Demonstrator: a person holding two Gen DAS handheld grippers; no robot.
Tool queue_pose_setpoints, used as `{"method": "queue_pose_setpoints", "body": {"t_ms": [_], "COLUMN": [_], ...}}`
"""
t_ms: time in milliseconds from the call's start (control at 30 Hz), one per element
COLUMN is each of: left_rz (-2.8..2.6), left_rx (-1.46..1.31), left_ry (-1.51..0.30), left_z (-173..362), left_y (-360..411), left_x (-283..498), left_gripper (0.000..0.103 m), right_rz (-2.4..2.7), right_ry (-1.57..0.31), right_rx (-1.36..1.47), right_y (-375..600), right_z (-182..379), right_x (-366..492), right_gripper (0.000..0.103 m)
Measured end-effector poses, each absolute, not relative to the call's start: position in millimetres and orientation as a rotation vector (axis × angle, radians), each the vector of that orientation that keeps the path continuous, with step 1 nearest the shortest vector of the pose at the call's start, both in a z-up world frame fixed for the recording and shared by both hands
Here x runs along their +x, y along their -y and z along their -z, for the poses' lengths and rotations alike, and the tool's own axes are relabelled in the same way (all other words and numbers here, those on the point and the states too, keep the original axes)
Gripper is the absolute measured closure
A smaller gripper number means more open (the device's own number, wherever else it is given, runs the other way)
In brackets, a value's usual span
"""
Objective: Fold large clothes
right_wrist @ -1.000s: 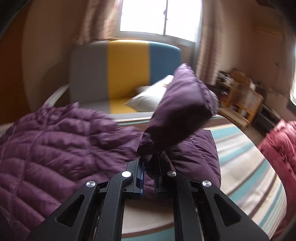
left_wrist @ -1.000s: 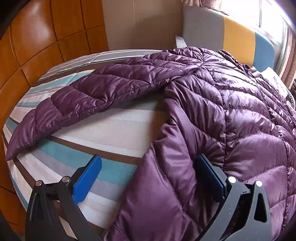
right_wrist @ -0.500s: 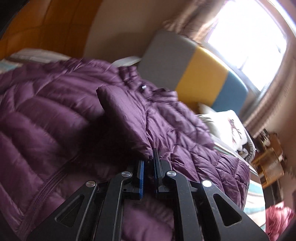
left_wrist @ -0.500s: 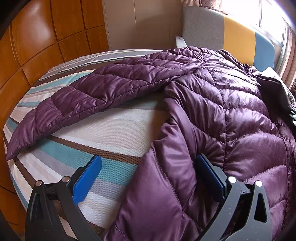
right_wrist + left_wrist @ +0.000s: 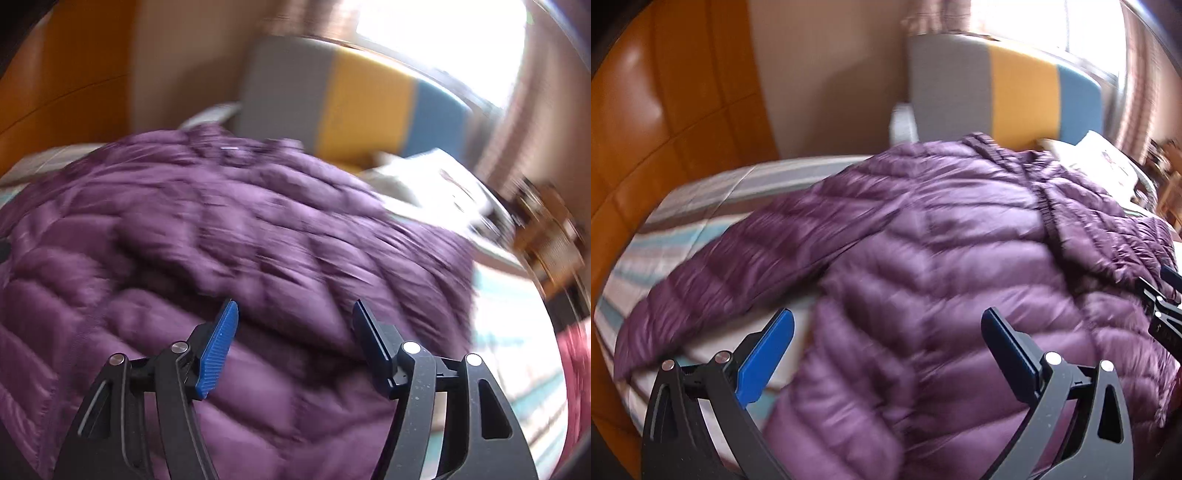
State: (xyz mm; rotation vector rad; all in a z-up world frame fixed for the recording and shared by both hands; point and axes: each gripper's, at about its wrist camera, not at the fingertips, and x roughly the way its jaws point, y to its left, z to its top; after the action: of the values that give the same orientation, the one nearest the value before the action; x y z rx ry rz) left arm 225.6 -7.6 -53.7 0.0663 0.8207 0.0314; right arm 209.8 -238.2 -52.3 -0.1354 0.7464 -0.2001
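Observation:
A purple quilted down jacket [image 5: 942, 266] lies spread on the striped bed [image 5: 701, 206]. One sleeve [image 5: 731, 266] stretches out to the left. The other sleeve [image 5: 1108, 236] lies folded across the jacket's body at the right. My left gripper [image 5: 886, 328] hovers open above the jacket's near edge, nothing between its blue pads. In the right wrist view the jacket [image 5: 221, 236] fills the frame, blurred. My right gripper [image 5: 293, 314] is above it, its jaws opening, with nothing pressed between them. The right gripper's black frame [image 5: 1161, 314] shows at the left view's right edge.
A grey, yellow and blue headboard-like cushion [image 5: 997, 85] stands behind the bed, with a white pillow [image 5: 1108, 162] beside it. Orange wooden panelling [image 5: 665, 110] runs along the left. A red quilted item [image 5: 574, 373] lies at the far right, wooden furniture [image 5: 550, 240] beyond the bed.
My right gripper carried the sleeve over onto the jacket's body, then let it go and its jaws parted. My left gripper lifted away from the jacket's edge, still open.

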Motion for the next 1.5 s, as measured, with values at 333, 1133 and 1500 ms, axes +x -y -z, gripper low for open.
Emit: {"method": "queue_pose_setpoints", "body": {"t_ms": [333, 1133, 1500], "left_rz": [0.185, 0.095, 0.063], "left_rx": [0.021, -0.077, -0.16], "left_ry": [-0.932, -0.885, -0.903], "left_z": [67, 82, 90], "left_y": [109, 42, 19], "left_x": [299, 311, 305], "left_gripper": [0.029, 0.098, 0.097], "right_rz": [0.391, 0.297, 0.262], "right_ry": [-0.695, -0.639, -0.794], "right_rx": [0.053, 0.206, 0.248], "right_y": [288, 330, 337], "right_z": [57, 37, 85], "right_x": [189, 220, 282], "right_gripper": [0.039, 0.073, 0.079]}}
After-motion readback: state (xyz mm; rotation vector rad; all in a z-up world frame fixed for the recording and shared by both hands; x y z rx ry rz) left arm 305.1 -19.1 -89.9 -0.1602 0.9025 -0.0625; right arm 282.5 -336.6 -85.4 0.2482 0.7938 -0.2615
